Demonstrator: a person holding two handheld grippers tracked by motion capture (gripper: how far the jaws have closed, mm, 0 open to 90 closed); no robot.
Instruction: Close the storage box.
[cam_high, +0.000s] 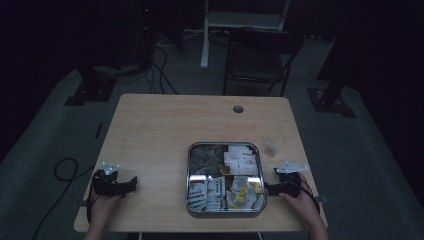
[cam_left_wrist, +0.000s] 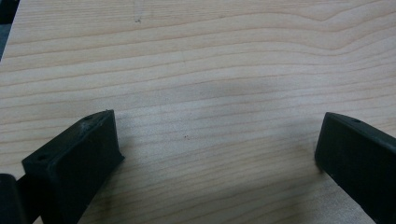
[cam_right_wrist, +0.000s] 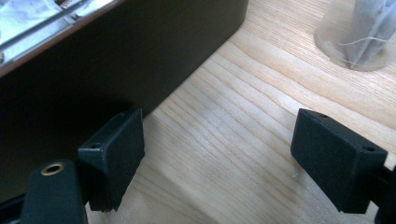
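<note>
A wooden table (cam_high: 165, 130) is standing in a dim room, and a person is sitting at its near edge with a gripper in each hand. The left gripper (cam_high: 131, 184) is resting on the near left part of the table, well apart from everything else; in the left gripper view its jaws are standing wide apart over bare wood, with nothing between them (cam_left_wrist: 217, 140). The right gripper (cam_high: 267, 188) is lying at the near right, just beside the right wall of a metal tray (cam_high: 261, 170). In the right gripper view its jaws are also gaping wide, holding nothing (cam_right_wrist: 217, 149), with one jaw lying close against the tray's dark wall (cam_right_wrist: 116, 60) and the other out over open wood. The tray is sitting right of the table's centre, toward the near edge, and is holding an assortment of small packets (cam_high: 243, 162): white ones on its right side, darker ones at its far left, and some with yellow marks at its near right. A clear plastic cup (cam_high: 272, 147) is standing just beyond the tray's far right corner, near the right gripper; in the right gripper view it is showing a tea bag (cam_right_wrist: 369, 23) with a string inside it. A folding chair (cam_high: 260, 55) is standing on the floor beyond the table's far edge.
</note>
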